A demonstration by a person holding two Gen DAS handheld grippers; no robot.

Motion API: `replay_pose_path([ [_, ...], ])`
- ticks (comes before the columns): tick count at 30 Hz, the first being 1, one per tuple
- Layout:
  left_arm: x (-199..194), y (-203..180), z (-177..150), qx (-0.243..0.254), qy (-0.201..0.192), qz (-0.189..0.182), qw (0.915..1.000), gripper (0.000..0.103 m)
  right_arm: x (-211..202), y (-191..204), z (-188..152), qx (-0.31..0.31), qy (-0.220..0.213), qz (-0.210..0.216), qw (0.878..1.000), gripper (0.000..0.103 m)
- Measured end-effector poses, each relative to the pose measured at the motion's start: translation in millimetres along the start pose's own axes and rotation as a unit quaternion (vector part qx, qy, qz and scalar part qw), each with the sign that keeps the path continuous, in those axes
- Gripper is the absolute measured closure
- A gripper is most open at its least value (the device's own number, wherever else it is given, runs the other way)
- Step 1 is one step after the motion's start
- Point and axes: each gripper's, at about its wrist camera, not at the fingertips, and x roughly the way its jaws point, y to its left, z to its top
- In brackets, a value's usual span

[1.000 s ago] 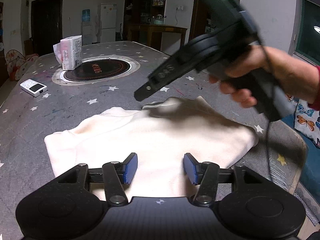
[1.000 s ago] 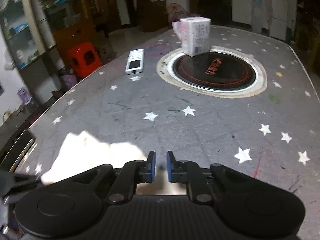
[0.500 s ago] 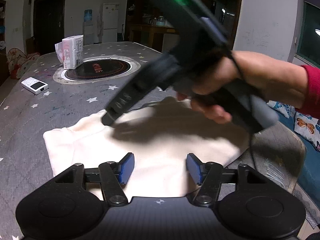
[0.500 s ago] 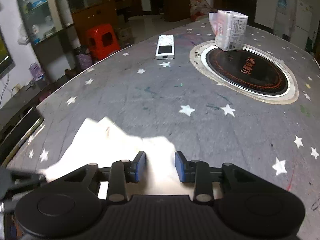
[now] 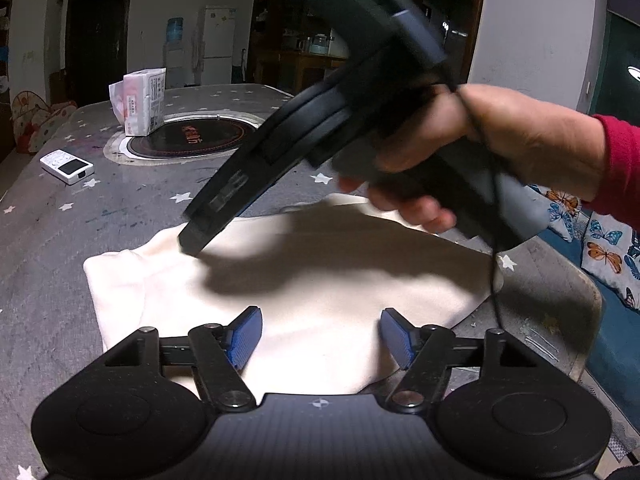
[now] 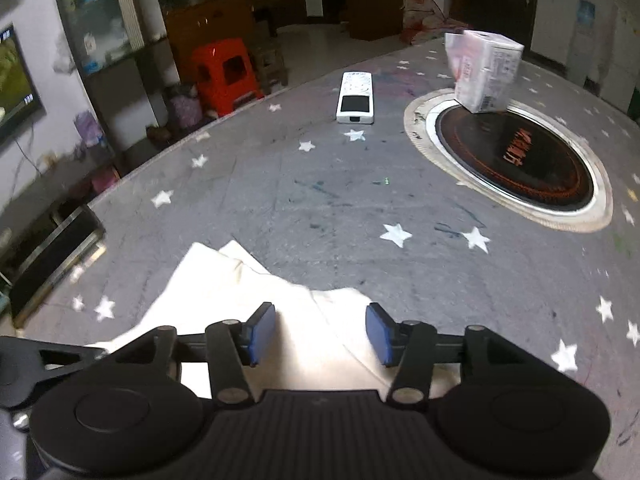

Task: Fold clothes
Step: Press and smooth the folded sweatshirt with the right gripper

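A cream-white garment [image 5: 320,280] lies folded flat on the grey star-patterned table [image 5: 120,208]. My left gripper [image 5: 320,336] hovers over its near edge, jaws opening, nothing pinched between the blue pads. A hand holds my right gripper [image 5: 192,240], whose tips reach down to the garment's far left part. In the right wrist view that gripper [image 6: 320,334] stands over the garment's [image 6: 224,292] far edge, jaws opening, pads apart and free of the cloth.
A round black cooktop [image 6: 516,160] is set into the table's middle, with a white carton [image 6: 484,70] on its rim. A white remote [image 6: 355,97] lies beyond the garment. A red stool [image 6: 224,74] stands off the table.
My right gripper has swung left across the garment and gone from nearly shut to open. The left gripper's pads have spread wider while it stayed in place.
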Motion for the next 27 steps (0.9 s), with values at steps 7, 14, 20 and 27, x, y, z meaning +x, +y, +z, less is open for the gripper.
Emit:
replay_pose_path([
  [7,-0.3,-1.7,-0.6,0.007,0.001,-0.001,1.0,0.029,5.5,-10.9,8.4,0.045,-0.011,0.001,0.999,0.047],
  [14,-0.2,4.0,4.1,-0.006,0.004,-0.007,0.9999,0.029,-57.2,-45.7,-9.5,0.069,-0.038,-0.043,0.996,0.056],
  [20,0.8,3.0,4.9,-0.006,0.004,-0.004,1.0,0.029,-79.0,-70.8,-50.8,0.091,-0.014,-0.072,0.993,0.07],
  [27,2.1,-0.1,3.9,0.006,0.008,0.003,1.0,0.029,-63.1,-74.6,-71.0,0.099,-0.014,-0.084,0.991,0.076],
])
